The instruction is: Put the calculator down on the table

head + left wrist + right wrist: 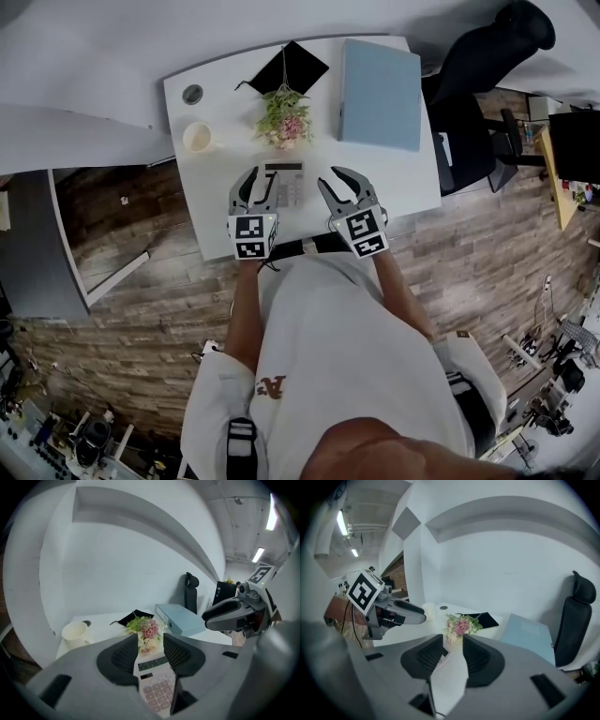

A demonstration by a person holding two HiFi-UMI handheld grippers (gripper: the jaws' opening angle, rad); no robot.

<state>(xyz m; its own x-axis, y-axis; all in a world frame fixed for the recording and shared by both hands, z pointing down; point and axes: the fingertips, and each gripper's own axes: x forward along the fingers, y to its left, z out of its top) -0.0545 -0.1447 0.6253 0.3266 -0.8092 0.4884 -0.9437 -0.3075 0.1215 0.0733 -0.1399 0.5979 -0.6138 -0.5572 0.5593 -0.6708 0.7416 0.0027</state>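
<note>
The white calculator point(288, 184) lies flat on the white table point(412, 178) near its front edge, keys up. My two grippers hover on either side of it. In the left gripper view I see the calculator point(157, 686) through the gap of the left gripper point(150, 651), and the pads do not press on it. The left gripper point(262, 178) stands open. The right gripper point(328, 176) is open too. Between its jaws point(453, 651) shows bare table top, with only a corner of the calculator point(440, 651) at the left pad.
Behind the calculator stands a small bunch of flowers point(284, 120). A cream cup point(198, 137) is at the back left, a black pouch point(289, 67) at the back, and a pale blue binder point(380, 80) at the back right. A black office chair point(478, 56) stands right of the table.
</note>
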